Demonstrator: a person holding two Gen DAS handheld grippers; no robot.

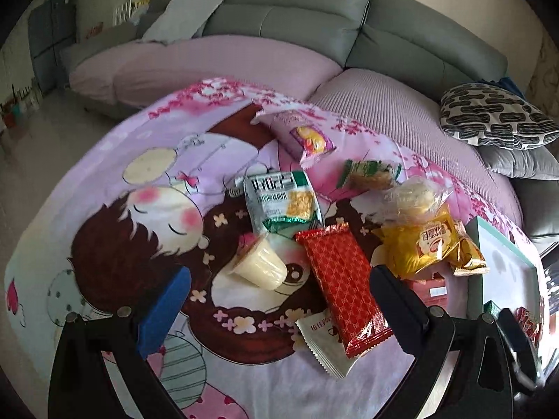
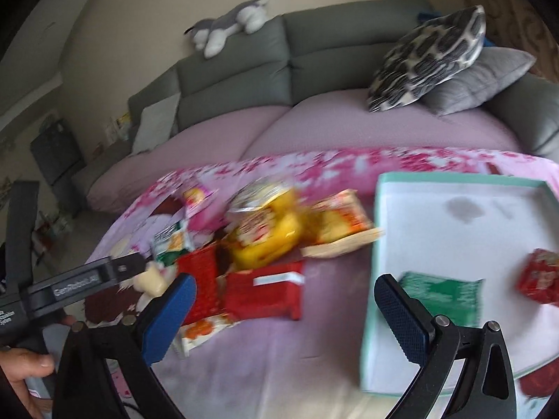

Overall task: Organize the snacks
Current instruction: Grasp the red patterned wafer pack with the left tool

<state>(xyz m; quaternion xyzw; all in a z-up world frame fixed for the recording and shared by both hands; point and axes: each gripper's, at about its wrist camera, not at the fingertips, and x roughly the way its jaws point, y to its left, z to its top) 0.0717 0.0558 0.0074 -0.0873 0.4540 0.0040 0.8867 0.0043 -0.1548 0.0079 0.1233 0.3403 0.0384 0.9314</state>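
Snack packets lie on a cartoon-print cloth. In the left wrist view my open, empty left gripper hovers over a long red wafer pack and a pale jelly cup. A white-green bag, a yellow bag and a purple packet lie beyond. In the right wrist view my open, empty right gripper hangs over the left wall of a teal-rimmed white box, which holds a green packet and a red packet.
A grey sofa with pink seat covers stands behind. A patterned cushion and a grey cushion lie at the right. A plush toy lies on the sofa back. The left gripper's body reaches in at the left.
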